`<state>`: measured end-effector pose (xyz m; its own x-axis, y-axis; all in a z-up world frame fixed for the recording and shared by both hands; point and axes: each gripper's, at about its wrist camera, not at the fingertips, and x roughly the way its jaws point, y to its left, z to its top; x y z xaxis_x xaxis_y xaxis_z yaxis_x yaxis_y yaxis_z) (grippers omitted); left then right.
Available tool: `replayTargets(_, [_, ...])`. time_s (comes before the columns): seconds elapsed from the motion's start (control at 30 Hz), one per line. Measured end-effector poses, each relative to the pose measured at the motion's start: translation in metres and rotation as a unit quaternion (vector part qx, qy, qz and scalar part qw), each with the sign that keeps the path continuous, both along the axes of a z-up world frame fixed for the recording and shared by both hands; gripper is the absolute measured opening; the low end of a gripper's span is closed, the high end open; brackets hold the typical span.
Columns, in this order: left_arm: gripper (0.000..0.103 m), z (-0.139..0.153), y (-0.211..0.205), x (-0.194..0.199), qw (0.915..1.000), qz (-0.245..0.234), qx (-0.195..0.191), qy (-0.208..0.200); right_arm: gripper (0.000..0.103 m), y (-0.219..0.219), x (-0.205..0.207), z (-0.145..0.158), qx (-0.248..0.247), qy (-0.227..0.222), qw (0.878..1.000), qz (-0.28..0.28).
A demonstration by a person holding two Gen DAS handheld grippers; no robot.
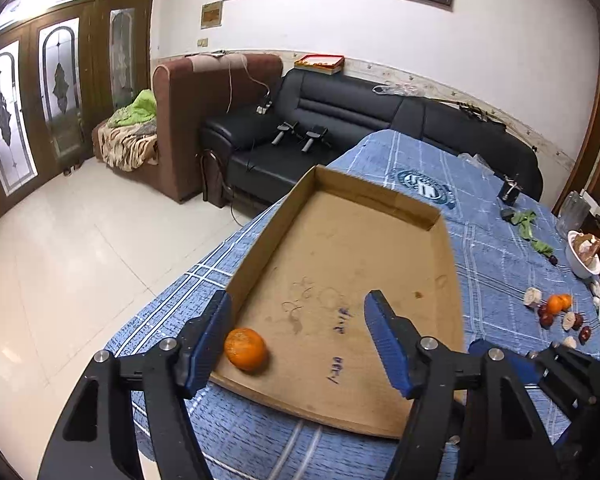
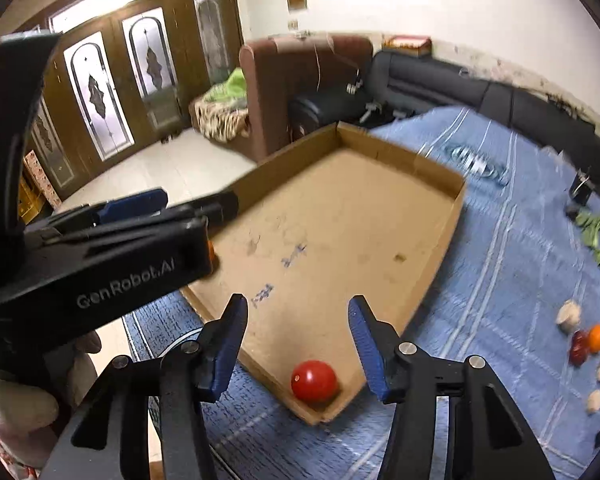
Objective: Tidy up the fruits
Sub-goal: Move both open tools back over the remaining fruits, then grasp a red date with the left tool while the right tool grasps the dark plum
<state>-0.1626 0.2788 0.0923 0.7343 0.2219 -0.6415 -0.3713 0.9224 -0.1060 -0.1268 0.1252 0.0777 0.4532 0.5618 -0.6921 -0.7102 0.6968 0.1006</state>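
Cardboard tray (image 1: 404,204) sits on the blue checked tablecloth (image 1: 488,248). An orange (image 1: 245,349) lies in its near left corner, a red tomato (image 2: 314,381) in its near right corner. The left gripper (image 1: 298,342) and right gripper (image 2: 298,346) are both wide, holding nothing. More fruit (image 1: 556,312) lies far right

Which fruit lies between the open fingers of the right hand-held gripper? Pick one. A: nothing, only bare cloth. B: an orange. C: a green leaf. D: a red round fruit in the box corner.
D: the right hand-held gripper stands open above a red fruit lying in the near corner of the cardboard box.
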Motion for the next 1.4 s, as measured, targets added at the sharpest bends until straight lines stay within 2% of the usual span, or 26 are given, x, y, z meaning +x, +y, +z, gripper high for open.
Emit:
replayTargets(0.1, [0.074,0.012,-0.013,-0.006,0.9999,-0.007,0.000,-0.014,0.061,-0.027,0.001,0.011,0.009,-0.005,1.000,-0.016])
replayTargets(0.2, [0.074,0.022,-0.028,-0.007,0.9991,-0.029,-0.016,-0.027,0.063,-0.063,0.012,0.024,0.003,-0.007,0.999,-0.049])
replayTargets(0.27, [0.074,0.029,-0.042,-0.006,0.9975,-0.055,-0.028,-0.033,0.063,-0.098,0.018,0.040,-0.011,-0.037,0.995,-0.087])
replayTargets(0.37, [0.074,0.040,-0.068,-0.004,0.9930,-0.102,-0.034,-0.050,0.063,-0.164,0.019,0.070,0.020,-0.101,0.982,-0.161])
replayTargets(0.43, [0.076,0.042,-0.085,0.002,0.9898,-0.127,-0.033,-0.055,0.065,-0.218,0.021,0.079,0.057,-0.104,0.970,-0.214])
replayTargets(0.5, [0.077,0.039,-0.108,0.013,0.9860,-0.157,-0.032,-0.046,0.066,-0.260,0.030,0.074,0.079,-0.074,0.959,-0.263])
replayTargets(0.53, [0.077,0.035,-0.117,0.017,0.9845,-0.168,-0.033,-0.040,0.066,-0.292,0.040,0.062,0.089,-0.029,0.950,-0.299])
replayTargets(0.6, [0.077,0.026,-0.136,0.029,0.9800,-0.194,-0.037,-0.023,0.066,-0.335,0.049,0.038,0.104,0.035,0.932,-0.347])
replayTargets(0.67, [0.077,0.017,-0.155,0.037,0.9749,-0.220,-0.037,-0.007,0.067,-0.367,0.050,0.013,0.122,0.080,0.916,-0.373])
replayTargets(0.73, [0.077,0.007,-0.176,0.046,0.9694,-0.243,-0.031,0.008,0.067,-0.386,0.047,-0.005,0.130,0.098,0.908,-0.385])
replayTargets(0.83, [0.077,-0.007,-0.207,0.061,0.9608,-0.275,-0.017,0.028,0.066,-0.397,0.050,-0.025,0.109,0.102,0.904,-0.400])
replayTargets(0.97, [0.077,-0.024,-0.240,0.079,0.9499,-0.309,-0.008,0.047,0.065,-0.393,0.058,-0.044,0.087,0.100,0.912,-0.387])
replayTargets(1.1, [0.077,-0.033,-0.257,0.112,0.9479,-0.313,-0.005,0.059,0.065,-0.379,0.066,-0.055,0.068,0.087,0.923,-0.369])
replayTargets(1.2, [0.077,-0.041,-0.265,0.131,0.9483,-0.310,-0.011,0.068,0.065,-0.369,0.069,-0.060,0.054,0.083,0.924,-0.369])
replayTargets(1.4, [0.073,-0.067,-0.303,0.156,0.9352,-0.345,0.012,0.078,0.065,-0.358,0.071,-0.068,0.008,0.063,0.928,-0.368])
